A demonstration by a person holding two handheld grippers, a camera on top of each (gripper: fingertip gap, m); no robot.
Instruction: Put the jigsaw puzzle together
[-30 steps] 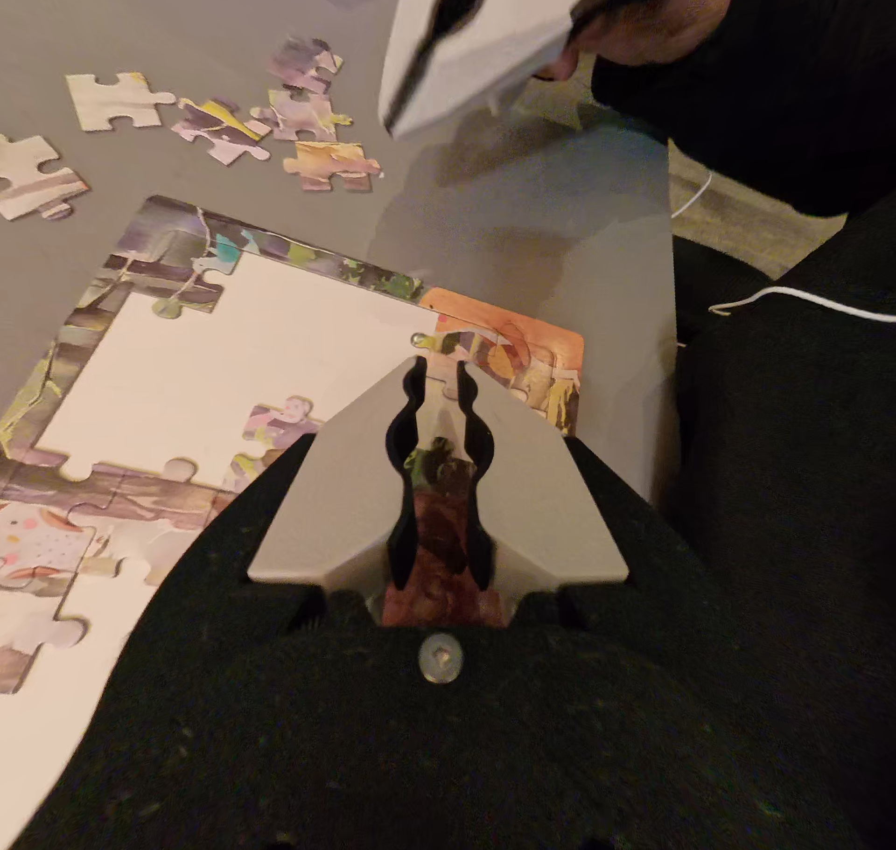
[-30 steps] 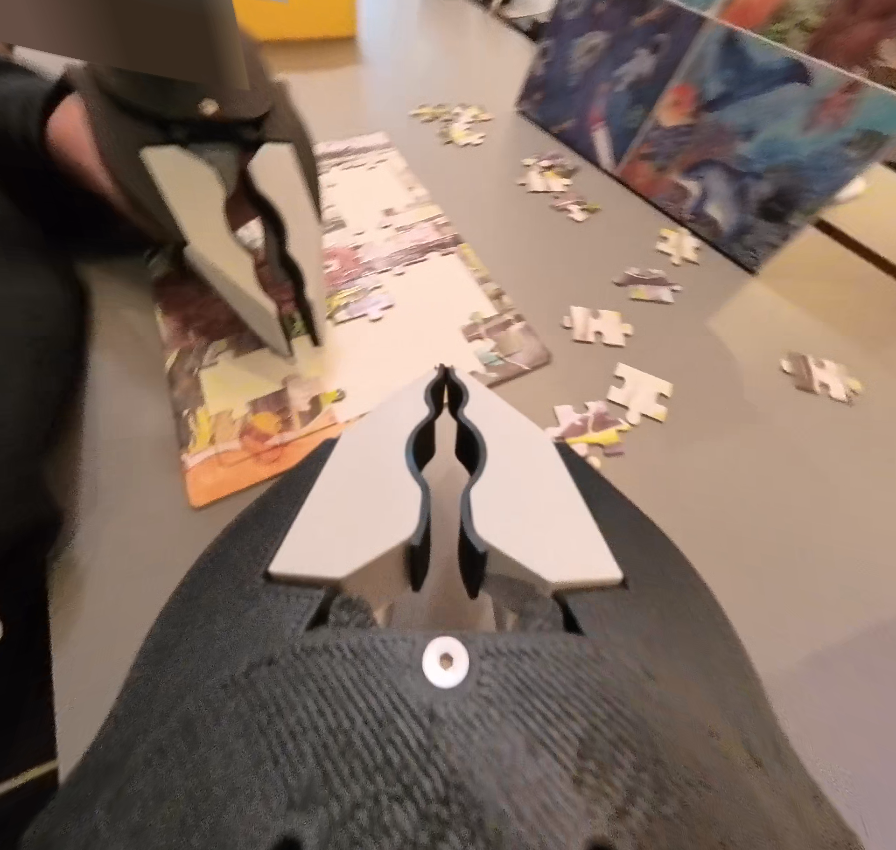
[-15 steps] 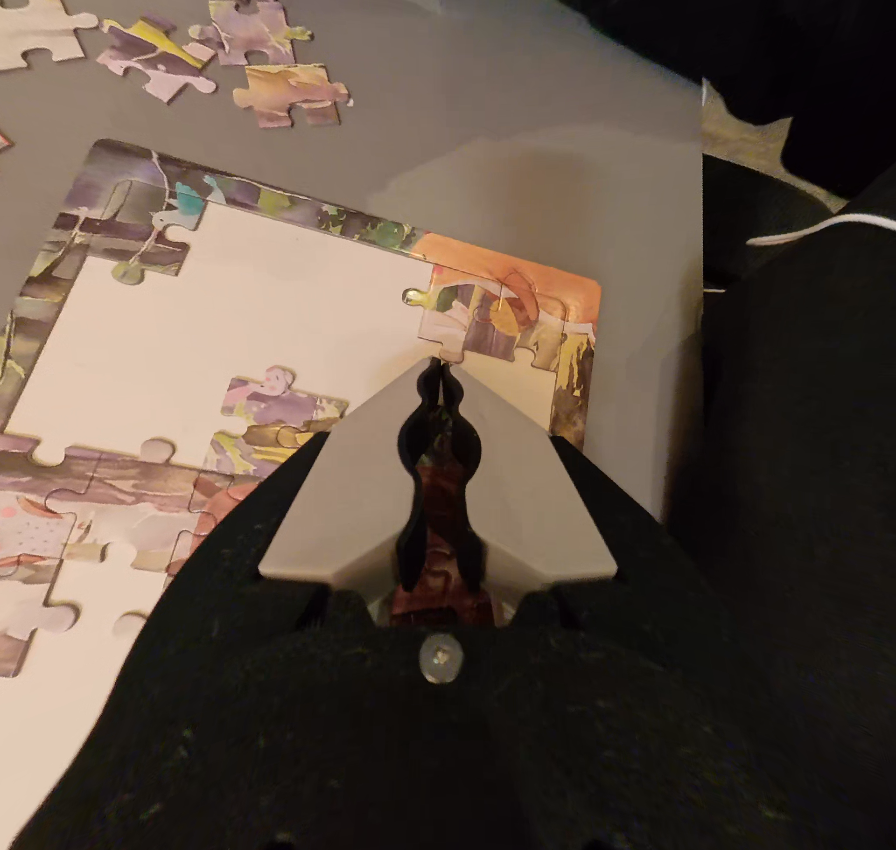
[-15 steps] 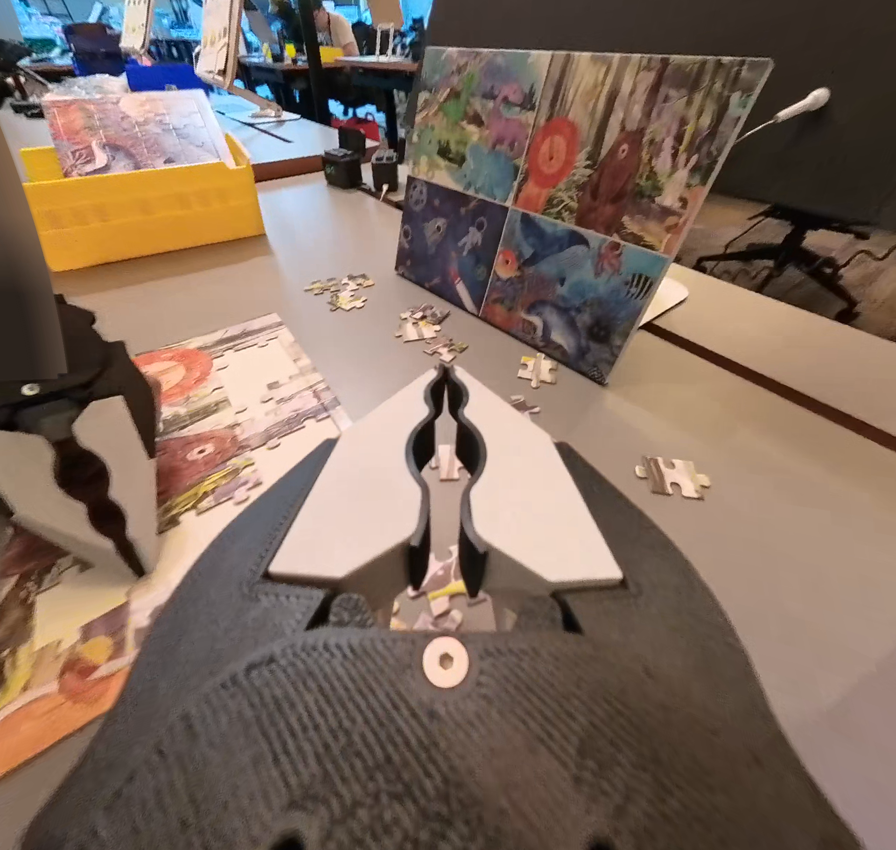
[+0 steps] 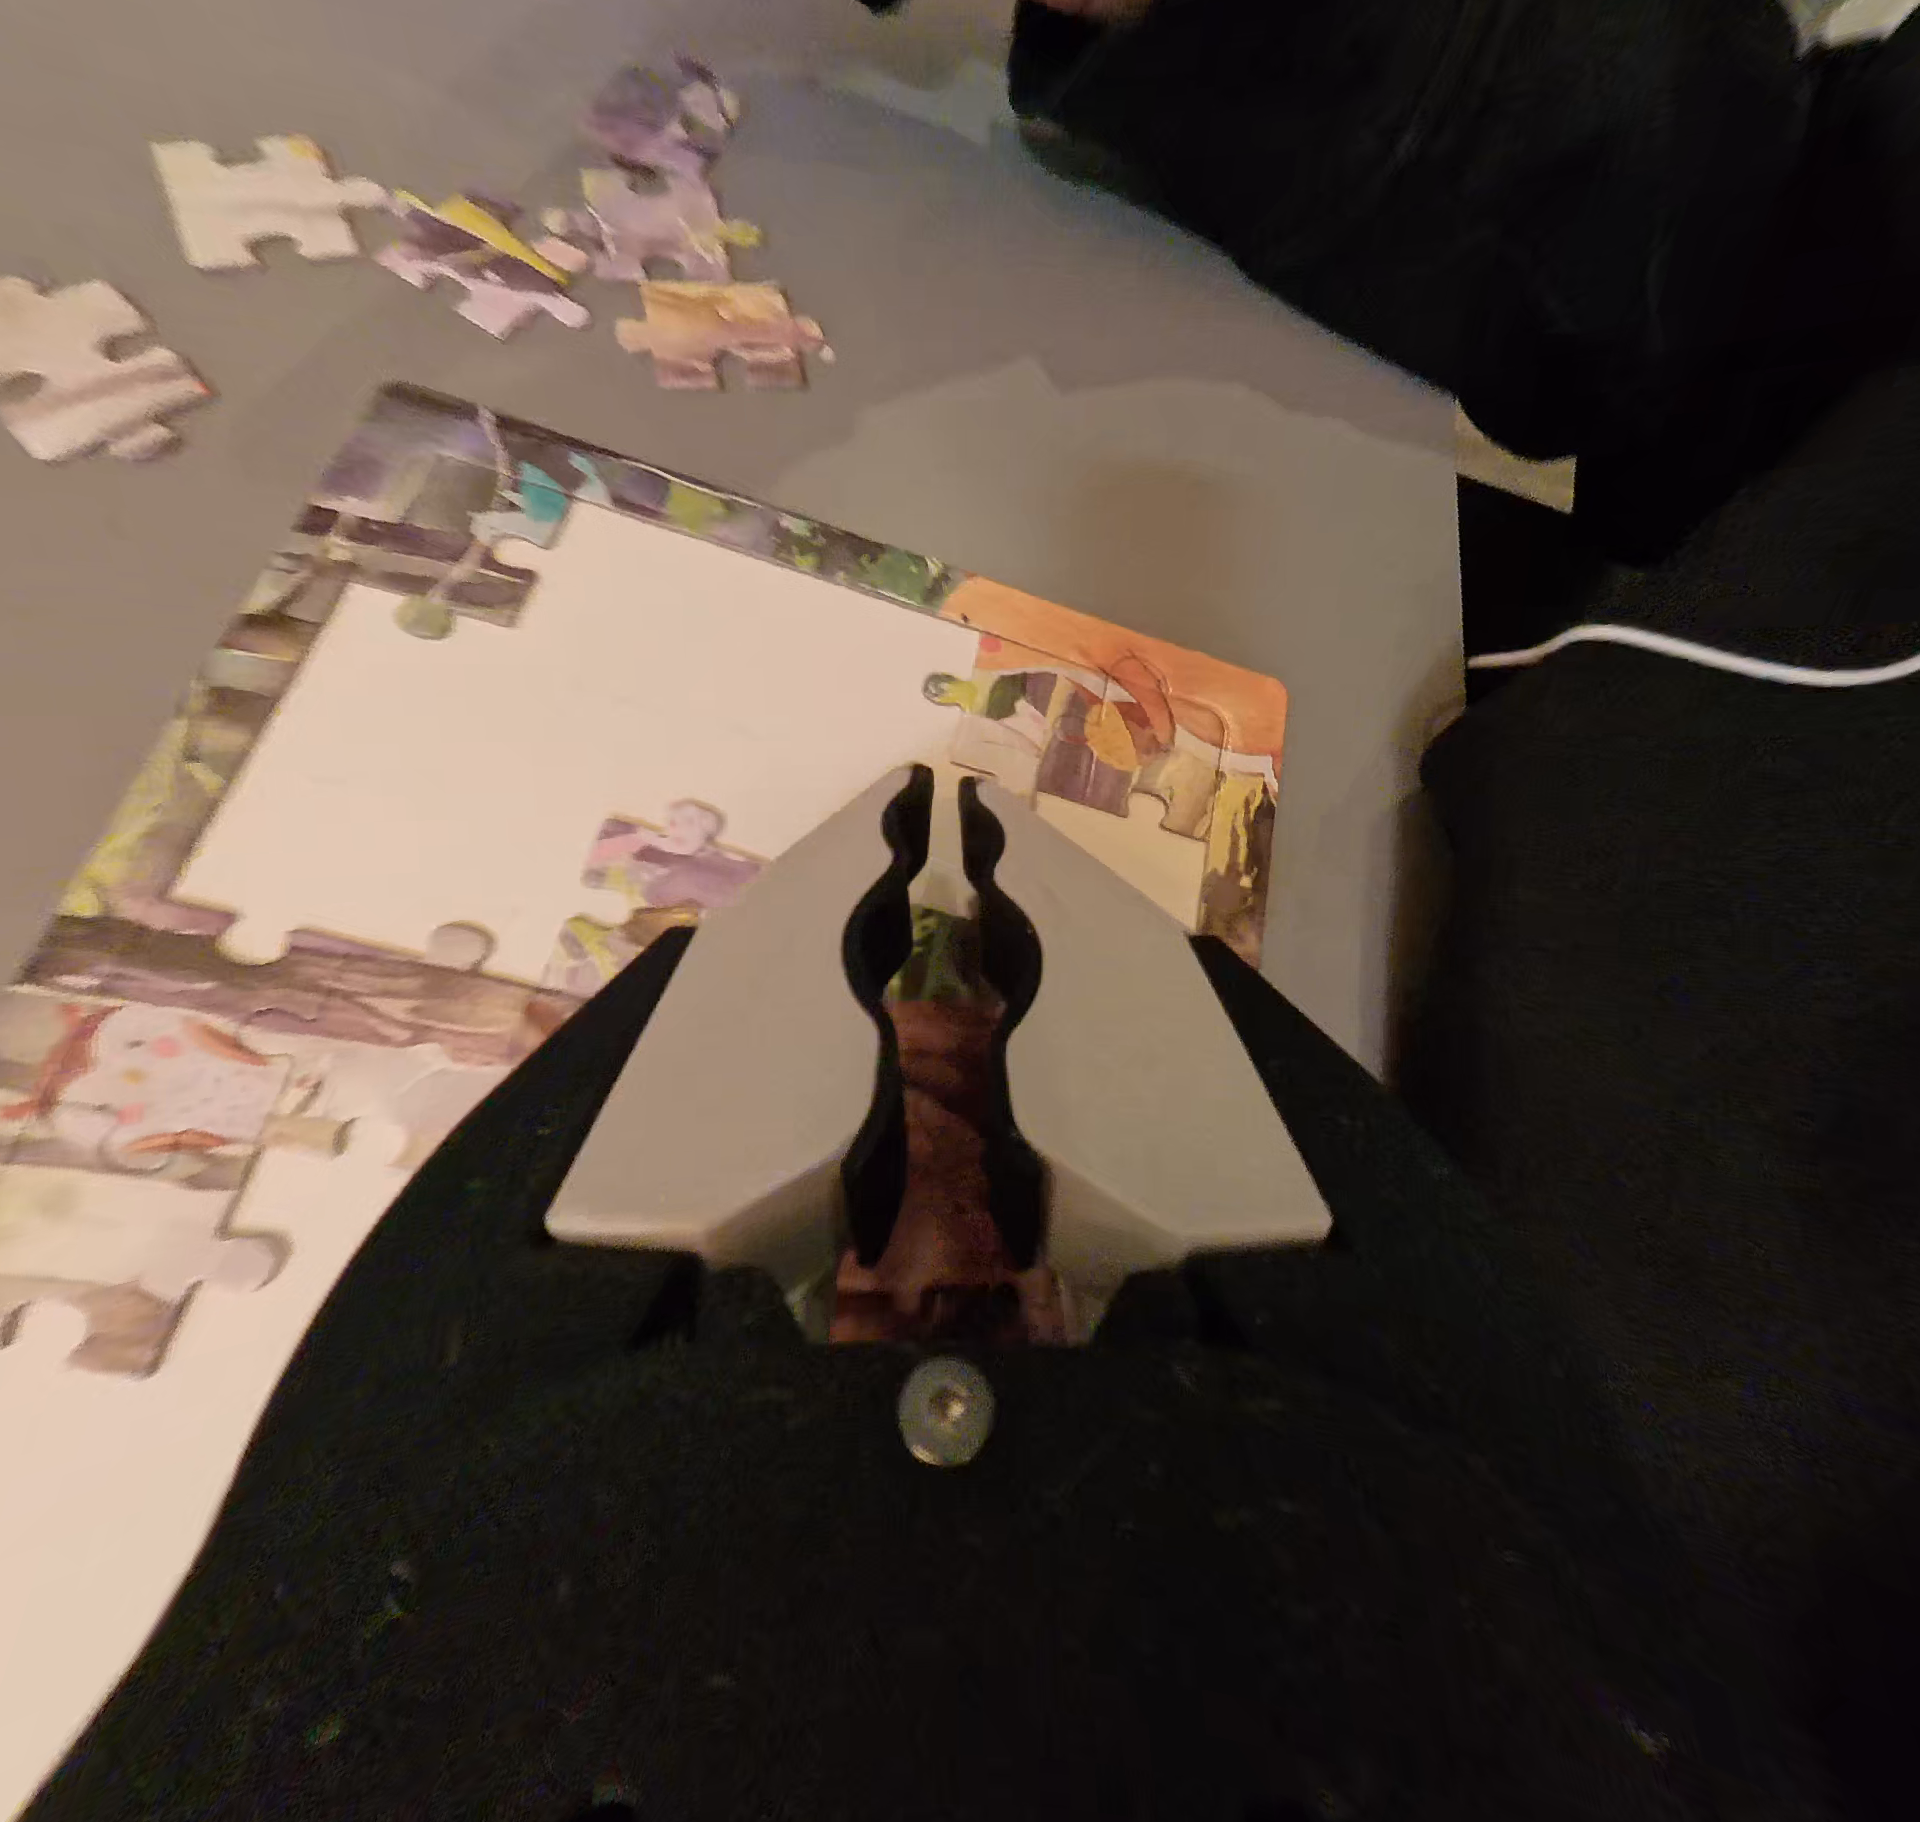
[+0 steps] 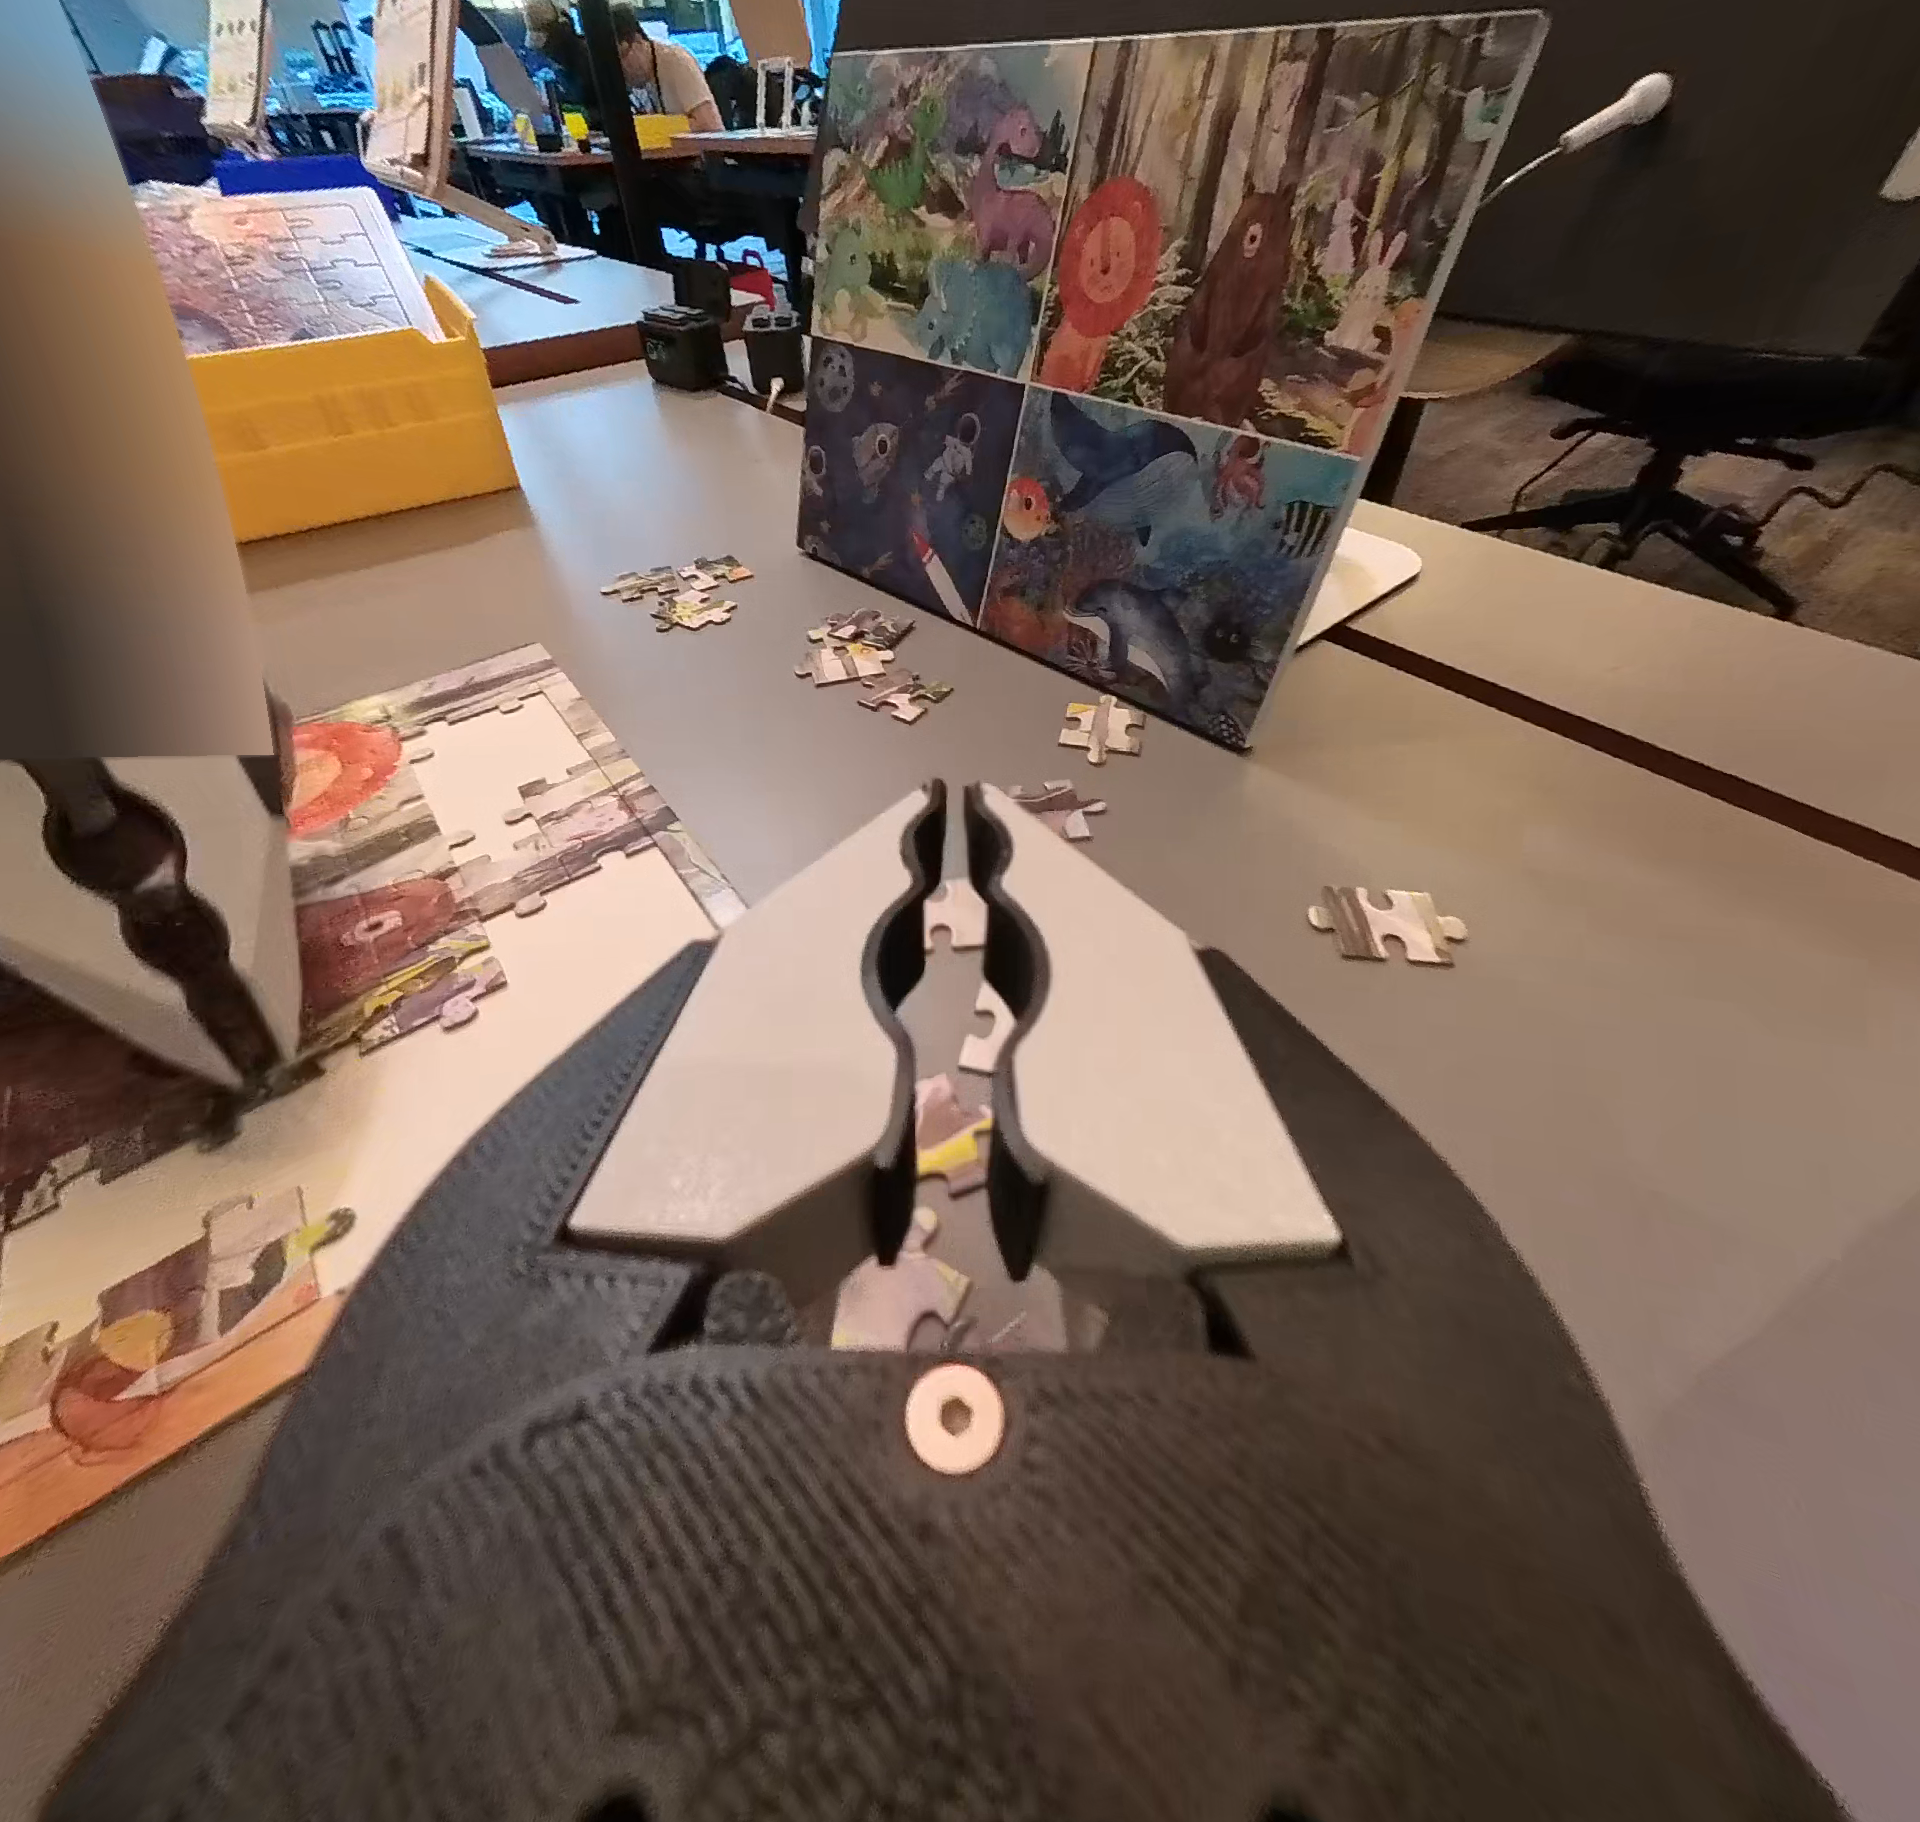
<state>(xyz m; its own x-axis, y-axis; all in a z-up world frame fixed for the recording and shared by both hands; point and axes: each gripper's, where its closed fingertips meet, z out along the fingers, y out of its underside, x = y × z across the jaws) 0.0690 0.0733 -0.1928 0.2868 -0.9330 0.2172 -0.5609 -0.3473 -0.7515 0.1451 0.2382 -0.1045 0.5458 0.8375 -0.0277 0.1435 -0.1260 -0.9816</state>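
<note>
The puzzle board (image 5: 623,712) lies on the grey table, its white middle bare, with joined pieces along its edges and in the orange corner (image 5: 1122,723). My left gripper (image 5: 943,785) is low over the board beside that corner, its jaws a narrow gap apart and empty. In the right wrist view its tip (image 6: 244,1076) touches the board (image 6: 499,764). My right gripper (image 6: 954,793) hovers over loose pieces (image 6: 951,1118), also with a narrow gap and empty. More loose pieces (image 5: 717,333) lie beyond the board.
A propped picture board (image 6: 1143,338) stands at the back. Several loose pieces (image 6: 868,655) lie before it, and one (image 6: 1387,925) lies to the right. A yellow bin (image 6: 332,422) sits at the back left. A black sleeve (image 5: 1455,162) and the table edge (image 5: 1455,733) are to the right. Tip to tip, the grippers are about 20 centimeters apart.
My left gripper shut over the board, then parted slightly. My right gripper swung away from the board, came over the loose pieces, and its tips parted a little.
</note>
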